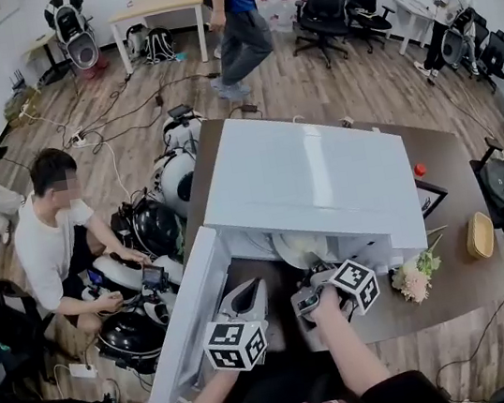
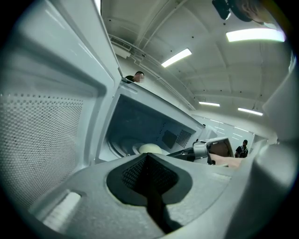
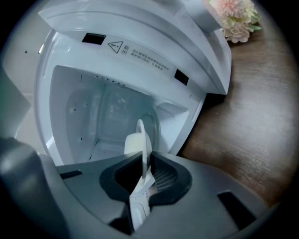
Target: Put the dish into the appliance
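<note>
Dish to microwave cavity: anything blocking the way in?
Nothing visible. The door is swung wide open to the left, and no object shows in the cavity ahead of the dish. The right tongs grip the dish edge-on at the opening. The left tongs, shut and empty, sit off by the door.

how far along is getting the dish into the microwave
Done: the microwave door stands open. In hand: the right gripper grips the white dish by its rim at the open cavity. Left: set it down inside, release, close the door.
</note>
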{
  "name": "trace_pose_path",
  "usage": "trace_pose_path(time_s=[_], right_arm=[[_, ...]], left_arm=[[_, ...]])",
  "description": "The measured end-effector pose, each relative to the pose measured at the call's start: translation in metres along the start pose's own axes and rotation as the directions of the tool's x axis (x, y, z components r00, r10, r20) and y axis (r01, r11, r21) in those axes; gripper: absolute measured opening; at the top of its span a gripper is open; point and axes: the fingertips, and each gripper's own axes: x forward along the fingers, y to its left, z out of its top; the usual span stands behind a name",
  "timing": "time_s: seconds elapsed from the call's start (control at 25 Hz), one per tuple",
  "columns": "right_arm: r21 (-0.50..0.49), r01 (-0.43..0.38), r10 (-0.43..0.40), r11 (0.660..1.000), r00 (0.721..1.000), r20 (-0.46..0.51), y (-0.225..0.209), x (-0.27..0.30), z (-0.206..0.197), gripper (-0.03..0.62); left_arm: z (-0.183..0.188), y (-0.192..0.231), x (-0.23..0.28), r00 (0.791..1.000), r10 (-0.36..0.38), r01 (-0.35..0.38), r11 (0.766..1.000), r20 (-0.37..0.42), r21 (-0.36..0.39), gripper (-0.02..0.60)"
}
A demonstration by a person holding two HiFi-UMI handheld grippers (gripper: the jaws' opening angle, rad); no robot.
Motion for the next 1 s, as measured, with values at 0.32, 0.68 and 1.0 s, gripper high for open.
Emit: trace_pose_path(time_s=[0.32, 0.68, 1.0], right_arm=[[-0.028, 0.004, -0.004, 1.0, 1.0, 0.009, 0.014, 0.013, 0.003, 0.043], [-0.01, 0.011, -0.01, 1.0, 1.0, 0.016, 0.015, 0.025, 0.003, 0.049], [-0.011, 0.005, -0.005, 1.0, 1.0, 0.009, 0.017, 0.036, 0.003, 0.044]], left_arm=[[0.002, 0.007, -0.002, 1.0, 0.013, -0.013, 1.0, 0.004, -0.003, 0.009], [0.001, 0.013, -0.002, 1.0, 0.024, -0.024, 1.0, 0.001, -0.012, 0.009], [-0.002, 0.015, -0.002, 0.999, 0.032, -0.032, 0.999, -0.015, -0.01, 0.009]])
